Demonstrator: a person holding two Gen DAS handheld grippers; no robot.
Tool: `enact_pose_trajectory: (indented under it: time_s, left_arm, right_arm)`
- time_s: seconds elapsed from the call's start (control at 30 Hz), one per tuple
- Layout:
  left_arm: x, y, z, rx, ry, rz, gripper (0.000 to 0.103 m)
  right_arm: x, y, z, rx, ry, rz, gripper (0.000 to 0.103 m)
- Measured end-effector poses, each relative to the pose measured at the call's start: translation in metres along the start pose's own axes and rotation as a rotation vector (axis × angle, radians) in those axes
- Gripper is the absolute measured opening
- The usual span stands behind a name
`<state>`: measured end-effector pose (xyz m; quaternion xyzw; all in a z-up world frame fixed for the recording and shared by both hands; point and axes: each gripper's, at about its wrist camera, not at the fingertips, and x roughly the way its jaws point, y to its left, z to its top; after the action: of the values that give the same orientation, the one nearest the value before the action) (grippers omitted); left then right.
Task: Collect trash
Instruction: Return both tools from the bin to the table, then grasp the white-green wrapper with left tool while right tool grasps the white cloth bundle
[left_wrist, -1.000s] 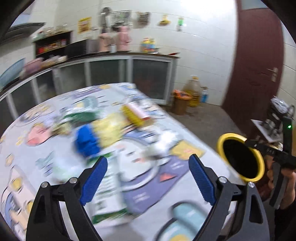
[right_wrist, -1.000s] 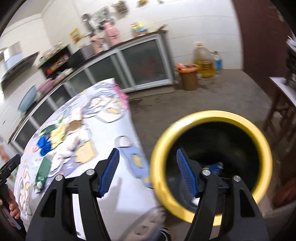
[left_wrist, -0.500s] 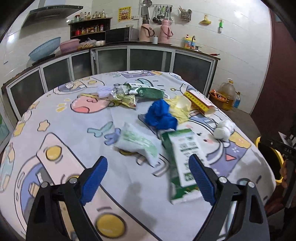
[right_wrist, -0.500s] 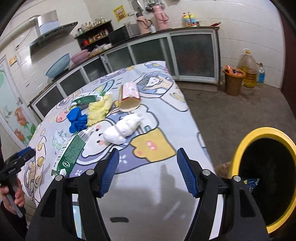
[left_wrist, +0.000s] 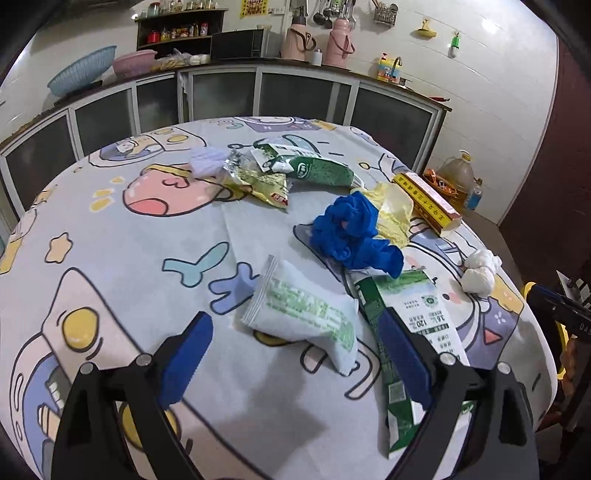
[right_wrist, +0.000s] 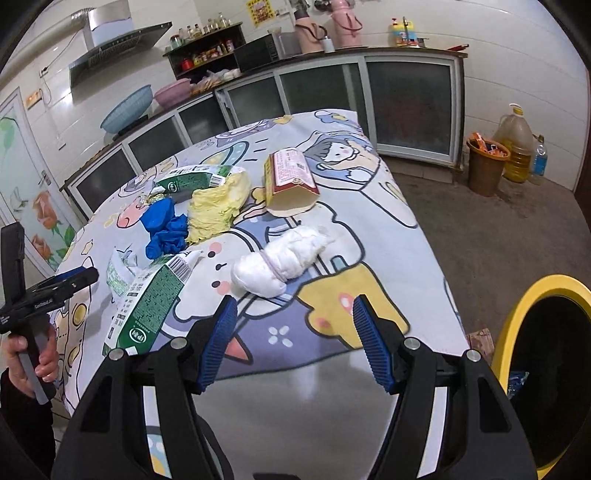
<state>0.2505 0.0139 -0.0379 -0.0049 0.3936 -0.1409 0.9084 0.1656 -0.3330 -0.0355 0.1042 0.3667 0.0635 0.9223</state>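
Left gripper (left_wrist: 293, 354): you hold it over the near part of the table, blue pads spread wide, nothing between them.
Right gripper (right_wrist: 295, 343): you hold it at the table's near right edge, pads apart and empty.
Trash spot: the litter lies scattered across the cartoon-print tablecloth (left_wrist: 110, 236), mostly toward its right half.
White wrapper (left_wrist: 303, 306): crumpled pouch with green print, lying flat just beyond your left pads.
Green carton (left_wrist: 402, 332): flattened green-and-white carton, partly behind your left gripper's right pad.
Blue glove (left_wrist: 351, 232): bunched, deep blue, touching the yellow crumpled sheet (left_wrist: 391, 210) on its far right.
White wad (right_wrist: 284, 258): tied, soft-looking bundle, just beyond your right pads.
Box (right_wrist: 291, 181): long red-and-yellow carton, open end facing you, farther back.
Far packets: a green bag (left_wrist: 317, 170) and a yellow-green wrapper (left_wrist: 258, 181) overlap at the far side.
Bin (right_wrist: 546, 369): black with a yellow rim, on the floor right of the table, beside your right gripper.
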Motion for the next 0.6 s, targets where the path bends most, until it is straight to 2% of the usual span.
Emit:
enact_pose_trajectory:
  time_s: [0.4,0.6]
  left_arm:
    - [0.034,0.004,0.01,-0.044,0.068,-0.079,0.088]
    - [0.046,0.008,0.011,-0.064,0.088,-0.096,0.088]
  right_arm:
    - [0.026,0.025,0.012,-0.061,0.04,0.033,0.063]
    - [0.04,0.023,0.022,-0.04,0.055,-0.014,0.063]
